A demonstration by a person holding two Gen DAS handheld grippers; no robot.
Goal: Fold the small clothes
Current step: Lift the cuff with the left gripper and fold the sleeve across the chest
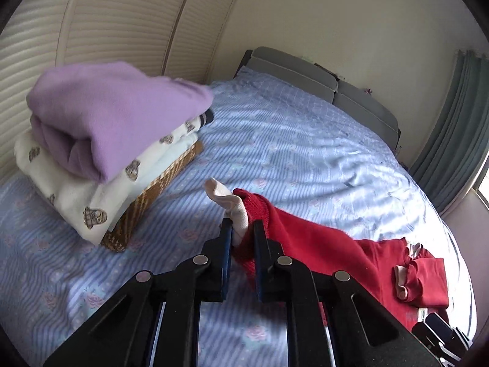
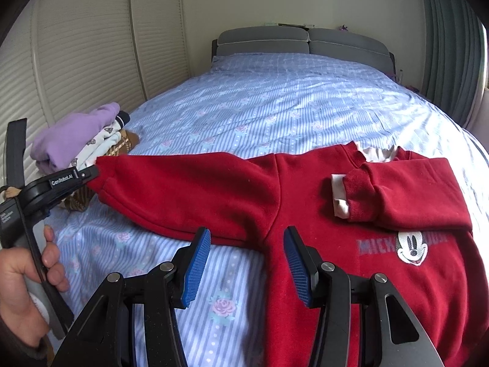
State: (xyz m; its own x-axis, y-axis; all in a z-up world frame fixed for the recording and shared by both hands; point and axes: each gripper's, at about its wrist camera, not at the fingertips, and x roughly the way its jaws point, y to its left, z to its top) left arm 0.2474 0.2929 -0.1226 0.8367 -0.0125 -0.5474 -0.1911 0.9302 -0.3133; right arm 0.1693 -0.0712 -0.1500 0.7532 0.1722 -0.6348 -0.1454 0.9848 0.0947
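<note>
A small red sweatshirt [image 2: 305,189] with a Mickey Mouse print [image 2: 411,246] lies on the bed, its right sleeve folded across the chest. My left gripper [image 1: 243,229] is shut on the cuff [image 1: 241,214] of the left sleeve and holds it stretched out to the left, a little above the sheet; it also shows in the right wrist view [image 2: 91,172]. The cuff's pale lining [image 1: 221,197] sticks out past the fingers. My right gripper [image 2: 247,244] is open and empty, hovering over the armpit where sleeve meets body.
A stack of folded clothes, purple on top [image 1: 116,113], rests on a wicker basket [image 1: 152,195] at the left of the bed [image 2: 275,101]. Louvred wardrobe doors [image 2: 91,61] run along the left. A grey headboard [image 2: 302,41] stands at the far end, curtains [image 2: 449,30] at the right.
</note>
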